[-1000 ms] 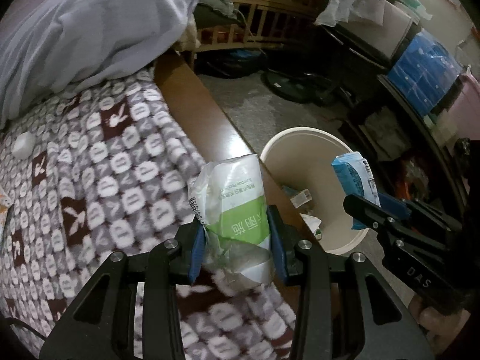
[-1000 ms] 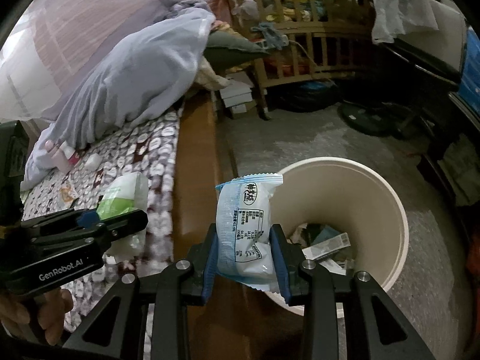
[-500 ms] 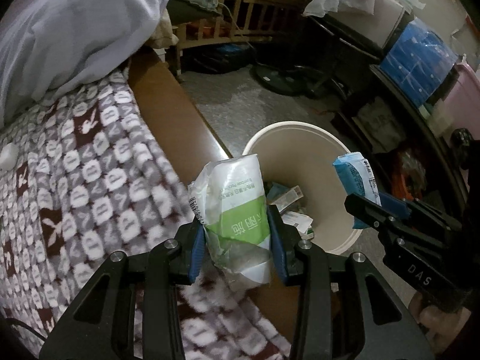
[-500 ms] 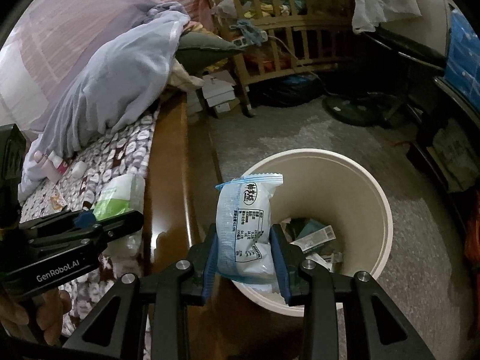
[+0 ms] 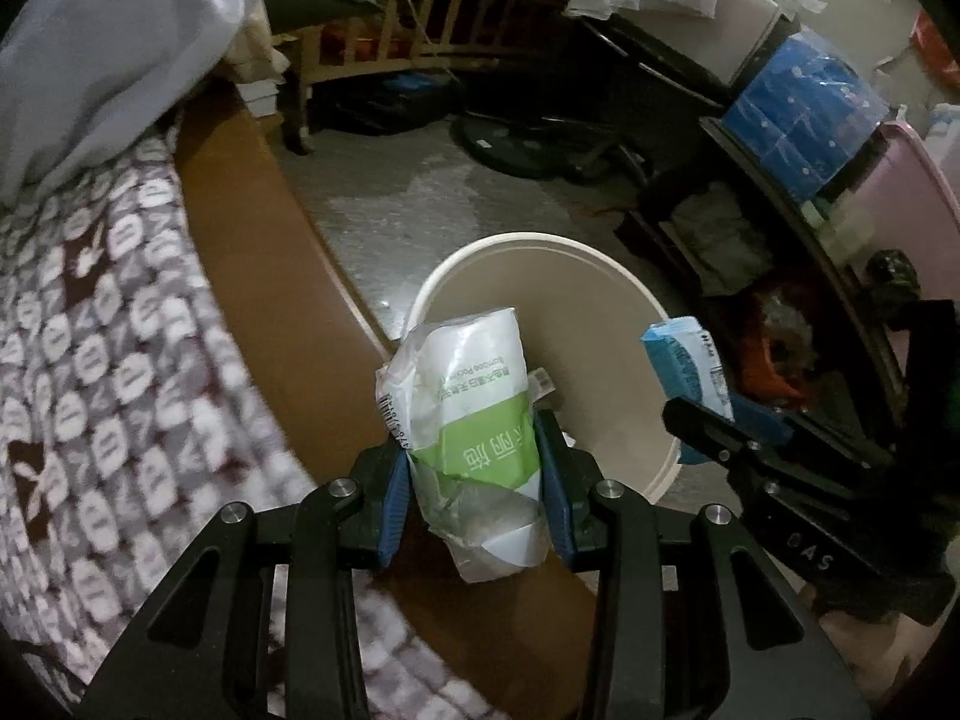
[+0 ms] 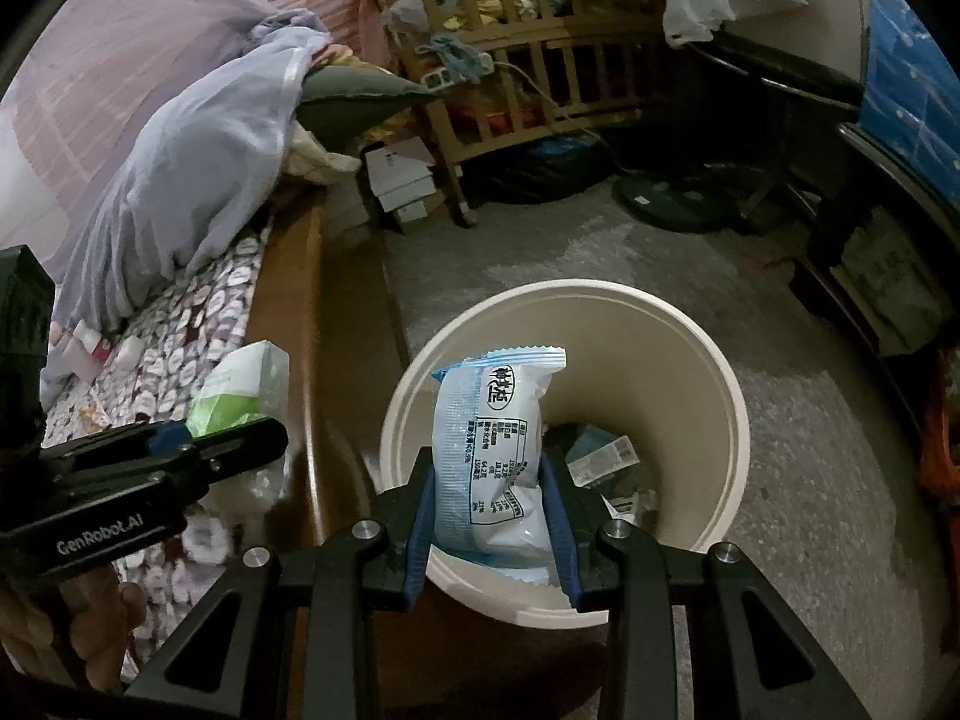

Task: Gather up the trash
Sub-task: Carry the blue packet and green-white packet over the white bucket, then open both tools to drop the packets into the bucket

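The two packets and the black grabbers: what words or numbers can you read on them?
"GenRobot.AI" on the side of the left gripper.
"DAS" on the side of the right gripper, seen upside down.
"Bamboo Pocke..." on the green and white packet, upside down; its large white characters and barcode digits are not readable.
Blue and white packet: a black oval logo and a boxed table of figures, too small to read.

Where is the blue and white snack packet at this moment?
In the right wrist view, the blue and white snack packet is clamped in the right gripper, above the near rim of the cream trash bin beside the bed.
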Available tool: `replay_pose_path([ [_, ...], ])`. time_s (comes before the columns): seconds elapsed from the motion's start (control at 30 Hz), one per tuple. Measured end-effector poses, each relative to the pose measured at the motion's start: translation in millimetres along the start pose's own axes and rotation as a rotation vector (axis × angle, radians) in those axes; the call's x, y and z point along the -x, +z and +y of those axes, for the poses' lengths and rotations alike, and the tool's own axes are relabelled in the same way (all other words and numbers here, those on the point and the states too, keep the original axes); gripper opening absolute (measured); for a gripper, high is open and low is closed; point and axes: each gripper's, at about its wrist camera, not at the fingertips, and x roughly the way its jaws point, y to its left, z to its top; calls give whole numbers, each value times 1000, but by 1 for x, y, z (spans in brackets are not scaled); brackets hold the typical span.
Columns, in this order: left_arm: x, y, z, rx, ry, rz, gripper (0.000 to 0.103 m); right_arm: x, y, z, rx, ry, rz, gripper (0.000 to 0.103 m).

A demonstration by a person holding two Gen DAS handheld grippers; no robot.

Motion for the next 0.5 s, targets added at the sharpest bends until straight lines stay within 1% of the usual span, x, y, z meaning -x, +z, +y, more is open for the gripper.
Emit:
replay_pose_path([
  [0.37, -11, 8, -13, -28, -32, -2, 37, -6, -1, -15, -36, -22, 11, 32],
  [0.43, -12, 9, -13, -23, -49, -2, 39, -8, -1, -18, -44, -24, 15, 32],
  [0.5, -12, 11, -14, -17, -68, -4, 43, -8, -1, -20, -49, -25, 17, 32],
])
